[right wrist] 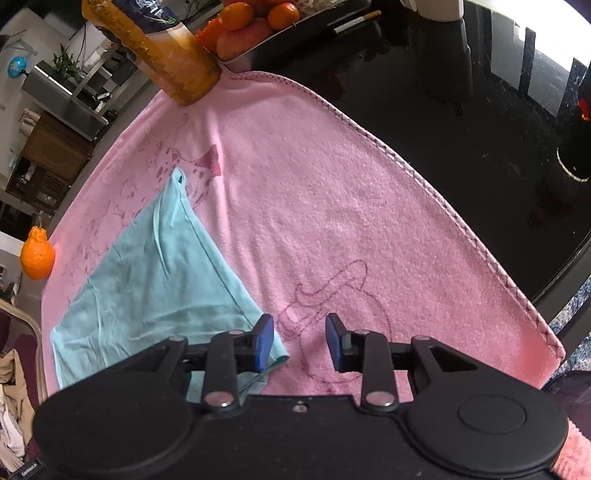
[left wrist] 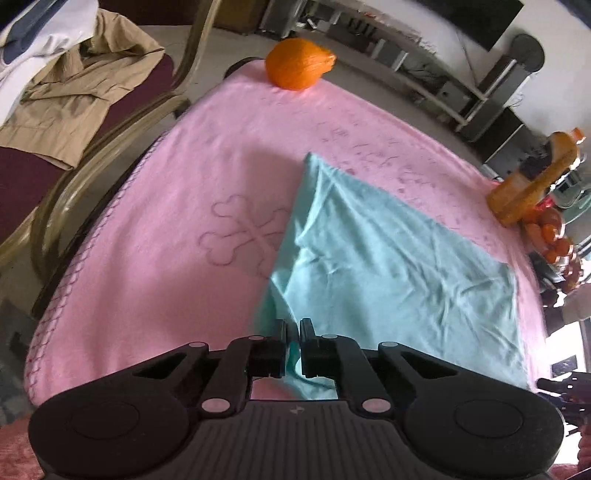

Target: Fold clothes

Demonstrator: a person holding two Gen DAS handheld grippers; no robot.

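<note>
Turquoise garment (left wrist: pixel 388 258) lies flat and creased on the pink towel (left wrist: pixel 166 229) that covers the table, taking up the towel's middle and reaching its near edge, with one pointed corner aimed at the far side. I have my left gripper (left wrist: pixel 293 347) closed almost fully, its two black fingers pinching a fold of that garment at its near-left corner; teal cloth shows in the narrow slit between them. My right gripper (right wrist: pixel 300 341) stands wide open over bare towel, its blue pads apart, the left pad just over the garment's near-right corner, and I cannot tell whether it touches the cloth. An orange fruit (left wrist: pixel 299 62) sits at the towel's far edge, well apart from the garment. An orange juice bottle (right wrist: pixel 162 48) stands on the towel's far right corner, beside a tray of oranges (right wrist: pixel 255 26) on the dark table (right wrist: pixel 461 122). A beige garment (left wrist: pixel 70 88) is draped over a chair (left wrist: pixel 122 122) off the table's left edge.
</note>
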